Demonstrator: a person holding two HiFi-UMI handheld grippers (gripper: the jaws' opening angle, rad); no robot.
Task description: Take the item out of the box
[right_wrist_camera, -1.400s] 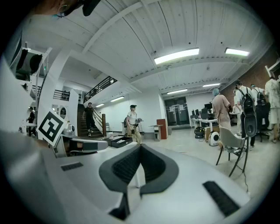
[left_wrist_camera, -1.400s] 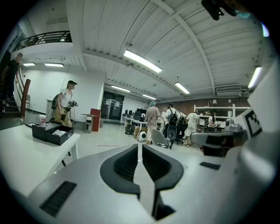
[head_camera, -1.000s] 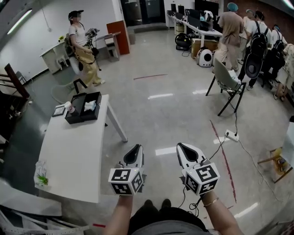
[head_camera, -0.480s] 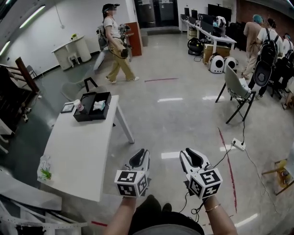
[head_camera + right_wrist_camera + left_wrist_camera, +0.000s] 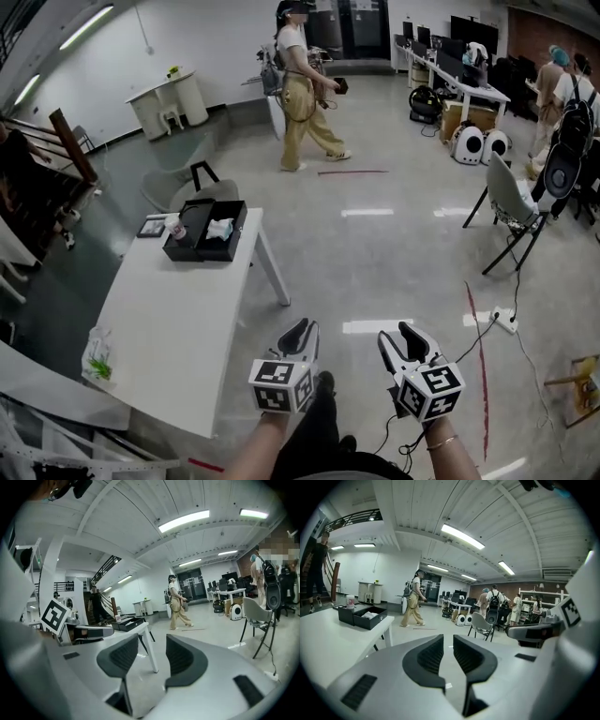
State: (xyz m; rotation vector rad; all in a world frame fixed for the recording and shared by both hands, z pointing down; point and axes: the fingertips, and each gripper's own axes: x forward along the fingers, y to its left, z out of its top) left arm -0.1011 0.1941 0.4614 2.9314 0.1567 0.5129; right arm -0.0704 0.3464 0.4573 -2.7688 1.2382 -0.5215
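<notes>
An open black box (image 5: pixel 199 236) stands at the far end of the white table (image 5: pixel 169 319), with a white crumpled item (image 5: pixel 220 228) in its right compartment. Both grippers hang over the floor to the right of the table's near end, well short of the box. My left gripper (image 5: pixel 298 325) has its jaws nearly together with nothing between them (image 5: pixel 447 641). My right gripper (image 5: pixel 410 330) is opening, its jaws apart and empty (image 5: pixel 152 648). The box also shows far off in the left gripper view (image 5: pixel 362 616) and the right gripper view (image 5: pixel 126 623).
A small bottle (image 5: pixel 174 228) and a flat dark pad (image 5: pixel 152 226) lie left of the box. A plastic bag with something green (image 5: pixel 97 356) sits at the table's near left edge. A person (image 5: pixel 302 84) walks beyond. A folding chair (image 5: pixel 511 202) and power strip (image 5: pixel 506 322) stand right.
The right gripper's jaws have spread apart. Both grippers sit lower in the head view, the table has drifted rightward in it, and the walking person has crossed to the right.
</notes>
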